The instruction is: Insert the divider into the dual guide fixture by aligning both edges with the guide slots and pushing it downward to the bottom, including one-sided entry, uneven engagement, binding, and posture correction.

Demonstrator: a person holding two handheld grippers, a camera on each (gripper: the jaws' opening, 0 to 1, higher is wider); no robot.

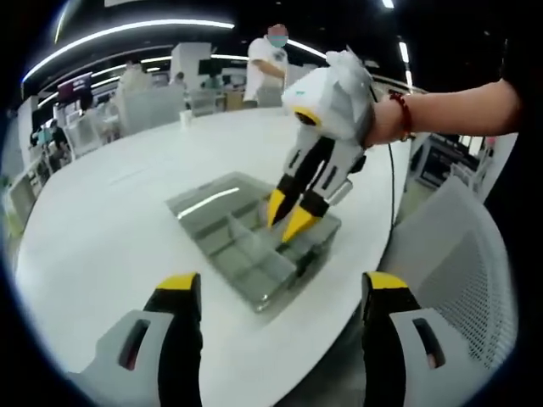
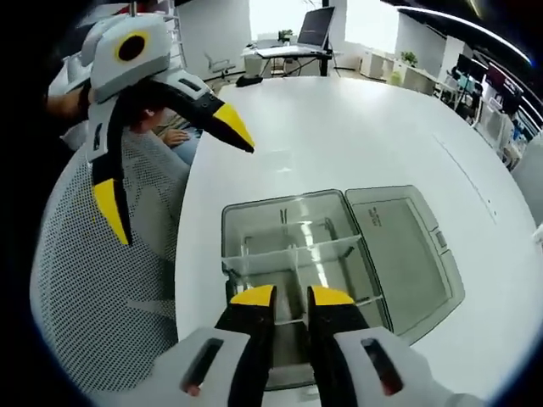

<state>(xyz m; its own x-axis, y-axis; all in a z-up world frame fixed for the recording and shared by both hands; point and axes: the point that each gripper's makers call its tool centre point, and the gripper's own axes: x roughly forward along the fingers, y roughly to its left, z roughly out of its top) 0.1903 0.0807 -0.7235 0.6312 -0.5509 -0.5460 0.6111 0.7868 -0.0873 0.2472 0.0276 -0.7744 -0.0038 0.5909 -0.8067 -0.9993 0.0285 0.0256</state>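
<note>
A clear plastic box (image 1: 222,231) (image 2: 254,222) lies on the white table (image 1: 110,212) (image 2: 339,127), its hinged lid (image 1: 205,198) (image 2: 399,246) folded flat beside it. A clear divider (image 2: 293,256) (image 1: 244,239) stands across the box's inside. My right gripper (image 2: 292,297) (image 1: 287,220) points down into the box just on the near side of that divider. Its jaws stand close together with a narrow gap, and whether clear plastic sits between them is unreadable. My left gripper (image 1: 282,284) (image 2: 174,170) hovers wide open off the table's edge, apart from the box.
A white mesh chair (image 1: 462,271) (image 2: 93,297) stands at the table's edge beside the box. A hand with a red bracelet (image 1: 400,114) holds the right gripper. A person (image 1: 270,59) stands beyond the table. Desks and a monitor (image 2: 316,24) fill the background.
</note>
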